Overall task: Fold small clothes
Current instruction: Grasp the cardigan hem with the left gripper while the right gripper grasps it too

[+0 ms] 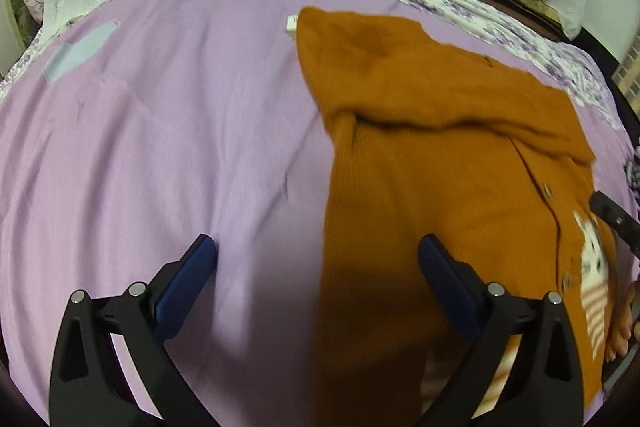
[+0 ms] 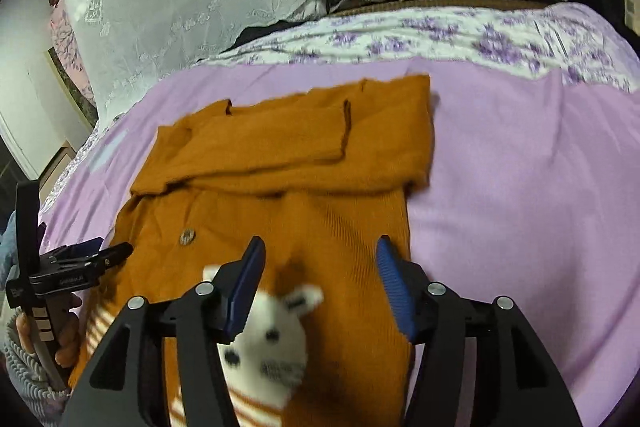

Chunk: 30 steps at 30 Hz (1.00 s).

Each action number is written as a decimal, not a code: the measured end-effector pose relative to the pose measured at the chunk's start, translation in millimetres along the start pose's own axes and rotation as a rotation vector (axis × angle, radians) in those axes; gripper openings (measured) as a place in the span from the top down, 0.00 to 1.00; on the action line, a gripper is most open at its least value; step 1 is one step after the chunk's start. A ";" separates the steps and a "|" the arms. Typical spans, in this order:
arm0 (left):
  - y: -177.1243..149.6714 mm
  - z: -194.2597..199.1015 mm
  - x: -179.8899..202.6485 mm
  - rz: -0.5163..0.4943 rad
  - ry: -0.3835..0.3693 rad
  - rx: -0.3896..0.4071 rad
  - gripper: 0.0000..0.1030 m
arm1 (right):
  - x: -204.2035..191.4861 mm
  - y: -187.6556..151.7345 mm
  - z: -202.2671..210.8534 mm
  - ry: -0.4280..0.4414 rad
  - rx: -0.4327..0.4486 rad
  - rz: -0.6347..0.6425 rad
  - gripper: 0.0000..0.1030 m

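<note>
Grey patch (image 1: 80, 49) left view only, rabbit face (image 2: 272, 339) right view

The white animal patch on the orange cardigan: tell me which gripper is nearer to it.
Right. The right gripper hangs open directly over the white animal patch on the orange cardigan. The left gripper is open off to the side, straddling the cardigan's far edge and the purple sheet.
</note>
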<state>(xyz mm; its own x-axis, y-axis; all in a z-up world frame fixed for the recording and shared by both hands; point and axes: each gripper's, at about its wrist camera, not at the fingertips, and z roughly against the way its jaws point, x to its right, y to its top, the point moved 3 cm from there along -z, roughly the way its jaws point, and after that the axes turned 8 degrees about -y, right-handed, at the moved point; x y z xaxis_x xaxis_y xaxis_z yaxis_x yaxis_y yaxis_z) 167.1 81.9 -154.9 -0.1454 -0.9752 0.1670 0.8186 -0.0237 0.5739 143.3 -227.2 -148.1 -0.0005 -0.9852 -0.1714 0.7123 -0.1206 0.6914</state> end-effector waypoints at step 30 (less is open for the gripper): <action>-74.1 49.4 25.1 0.002 -0.546 -0.076 0.05 | 25.9 -69.6 49.8 0.363 -0.160 -0.202 0.53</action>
<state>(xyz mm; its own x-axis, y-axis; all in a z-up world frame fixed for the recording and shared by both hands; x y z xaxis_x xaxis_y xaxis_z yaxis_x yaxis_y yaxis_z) 75.4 70.0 -153.7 -0.3946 -0.7197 0.5713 0.8541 -0.0580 0.5168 58.8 -250.3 -165.7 0.0749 -0.8340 -0.5467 0.8231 -0.2578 0.5061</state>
